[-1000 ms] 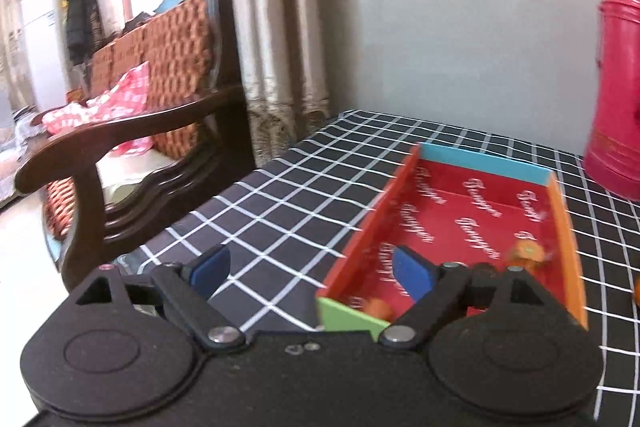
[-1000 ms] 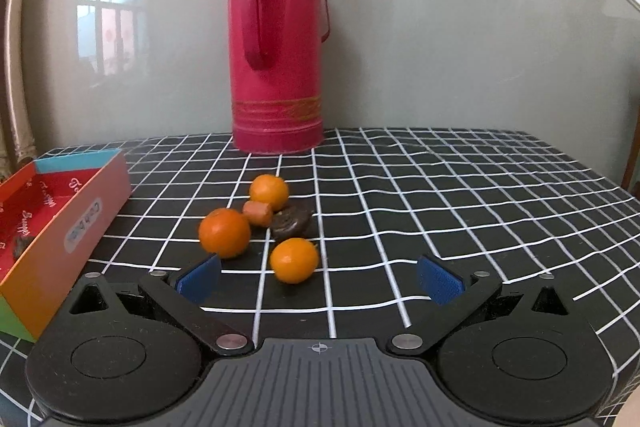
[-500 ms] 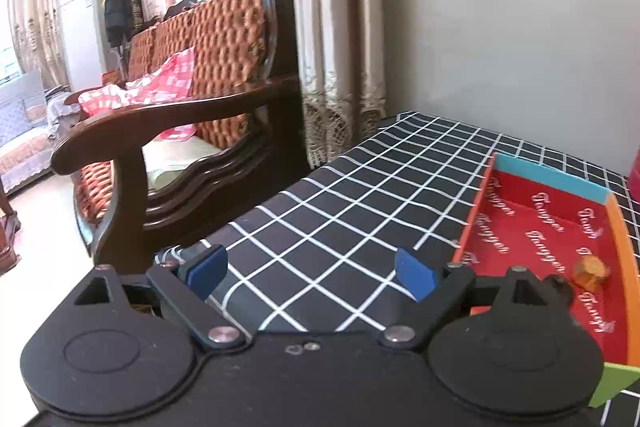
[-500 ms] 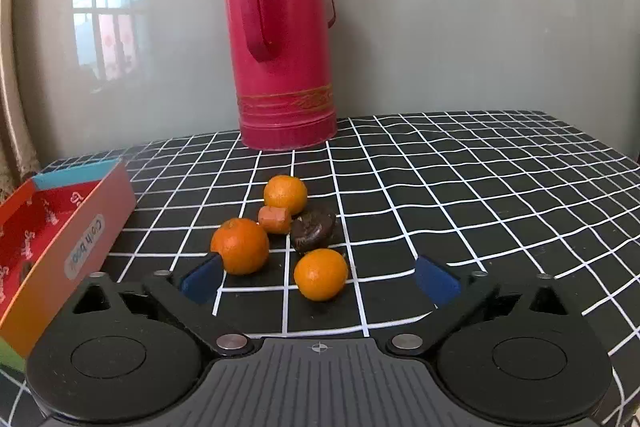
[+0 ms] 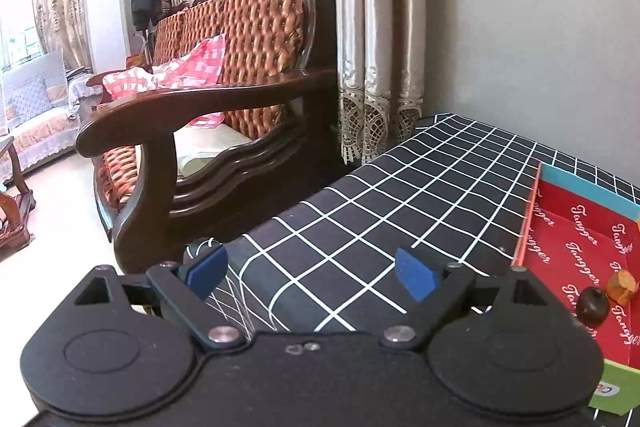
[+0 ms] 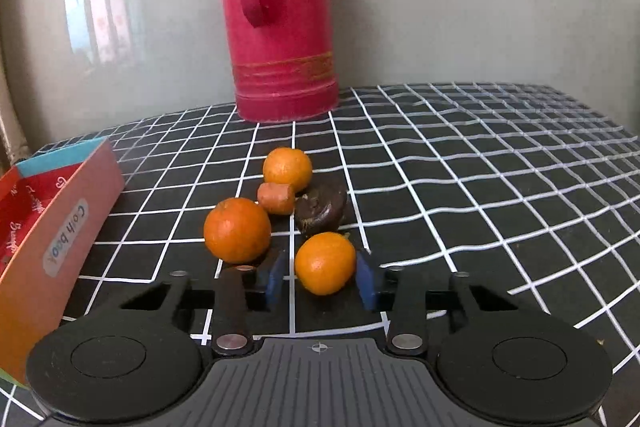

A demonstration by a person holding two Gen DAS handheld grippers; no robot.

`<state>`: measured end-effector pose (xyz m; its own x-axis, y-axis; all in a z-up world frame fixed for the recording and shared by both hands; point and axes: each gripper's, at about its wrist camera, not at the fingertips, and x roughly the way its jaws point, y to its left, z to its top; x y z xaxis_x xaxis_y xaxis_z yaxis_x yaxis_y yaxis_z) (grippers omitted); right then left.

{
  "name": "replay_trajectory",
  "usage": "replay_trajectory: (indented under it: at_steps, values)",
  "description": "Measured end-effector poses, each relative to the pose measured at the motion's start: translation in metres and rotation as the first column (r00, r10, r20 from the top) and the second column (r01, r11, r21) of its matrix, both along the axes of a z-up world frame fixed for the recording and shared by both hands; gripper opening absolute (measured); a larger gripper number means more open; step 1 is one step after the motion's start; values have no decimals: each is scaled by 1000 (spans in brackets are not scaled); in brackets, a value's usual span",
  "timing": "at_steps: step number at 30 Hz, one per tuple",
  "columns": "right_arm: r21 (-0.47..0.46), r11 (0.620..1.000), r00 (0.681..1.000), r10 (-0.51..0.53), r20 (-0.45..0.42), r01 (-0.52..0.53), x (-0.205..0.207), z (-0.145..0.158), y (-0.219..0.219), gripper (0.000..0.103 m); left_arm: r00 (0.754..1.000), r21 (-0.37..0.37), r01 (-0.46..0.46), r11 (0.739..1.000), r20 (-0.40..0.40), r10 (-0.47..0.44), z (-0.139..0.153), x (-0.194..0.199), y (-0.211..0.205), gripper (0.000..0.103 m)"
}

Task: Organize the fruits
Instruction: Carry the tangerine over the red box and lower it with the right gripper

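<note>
In the right wrist view, three small oranges lie on the black checked tablecloth with a short orange piece (image 6: 275,197) and a dark brown fruit (image 6: 321,211). My right gripper (image 6: 322,279) has its blue pads close on both sides of the nearest orange (image 6: 325,263). A larger orange (image 6: 237,235) lies just left, another (image 6: 287,171) farther back. The red-lined box (image 6: 60,239) stands at left. In the left wrist view my left gripper (image 5: 312,273) is open and empty over the table's left edge. The box (image 5: 580,251) at right holds a dark fruit (image 5: 593,300) and an orange piece (image 5: 622,283).
A tall red thermos (image 6: 280,15) stands at the back against the grey wall. A wooden armchair (image 5: 208,131) with orange cushions stands just left of the table (image 5: 400,203). Curtains (image 5: 376,27) hang behind it.
My right gripper moved forward and narrowed its fingers around the nearest orange. My left gripper swung left, away from the box, toward the table edge.
</note>
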<state>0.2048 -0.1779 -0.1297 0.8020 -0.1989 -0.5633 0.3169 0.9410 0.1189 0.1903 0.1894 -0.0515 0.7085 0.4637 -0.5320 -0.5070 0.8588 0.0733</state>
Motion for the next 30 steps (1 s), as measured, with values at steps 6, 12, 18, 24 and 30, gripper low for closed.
replay_trajectory:
  at_steps: [6,12,18,24,30]
  values:
    - [30,998,999,45,24,-46,0,2,8,32,1000,-12,-28,1000,-6,28,-1,-1,10,85]
    - [43,983,975,169,144,-177,-10,17,34,32,998,-33,-57,998,-17,56,-2,-1,19,85]
    - [11,918,880,376,289,-396,-24,35,74,32,997,-28,-80,996,-22,79,-3,-3,26,85]
    - [-69,829,789,551,272,-555,-25,35,119,32,995,-18,-95,995,-24,94,-4,-5,32,85]
    - [-100,787,759,614,216,-609,-20,26,143,32,993,-20,-116,993,-25,115,-4,-7,42,85]
